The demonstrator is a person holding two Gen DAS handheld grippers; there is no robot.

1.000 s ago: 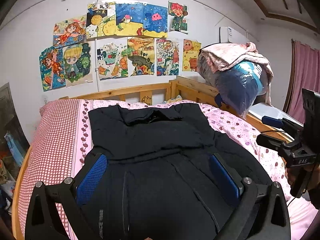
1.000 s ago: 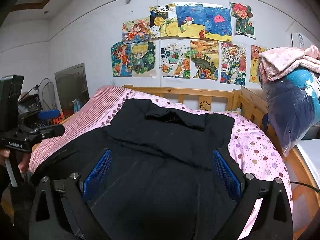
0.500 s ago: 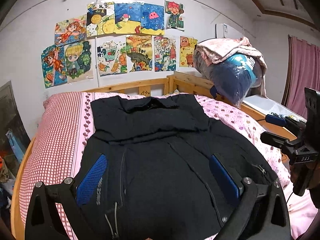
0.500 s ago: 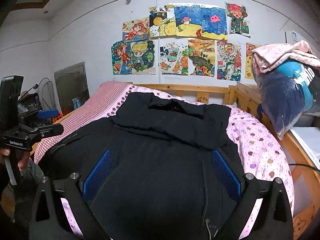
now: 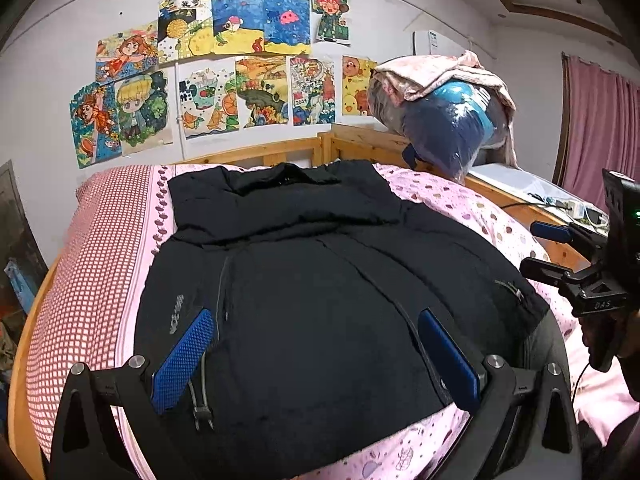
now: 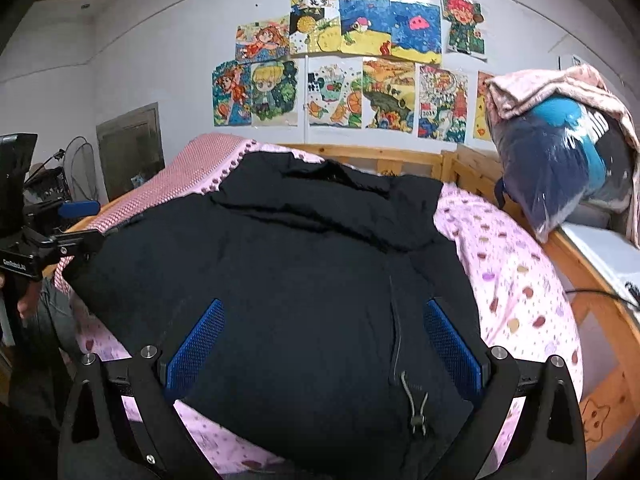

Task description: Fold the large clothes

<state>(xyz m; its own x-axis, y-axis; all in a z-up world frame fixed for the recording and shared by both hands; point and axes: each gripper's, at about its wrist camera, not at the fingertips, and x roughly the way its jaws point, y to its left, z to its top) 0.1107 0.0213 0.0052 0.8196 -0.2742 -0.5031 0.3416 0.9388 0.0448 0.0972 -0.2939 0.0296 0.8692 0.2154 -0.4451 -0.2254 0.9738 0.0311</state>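
- Pulling back in the left wrist view, my left tool [image 5: 316, 354] hangs wide open and empty; the black jacket [image 5: 312, 280] lies flat on the bed [image 5: 92, 264], hem now visible.
- Right wrist view: my right tool [image 6: 324, 340] likewise gapes empty, so I judge the next fold unstarted.

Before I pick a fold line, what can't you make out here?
- Jacket sleeves: black on black in both views, so their lie is unclear.
- Jacket's near hem: behind the left tool in the left wrist view and the right tool in the right wrist view.
- Chest logo: too small to read.
- Bed foot: cut off by the bottom edge in both views.
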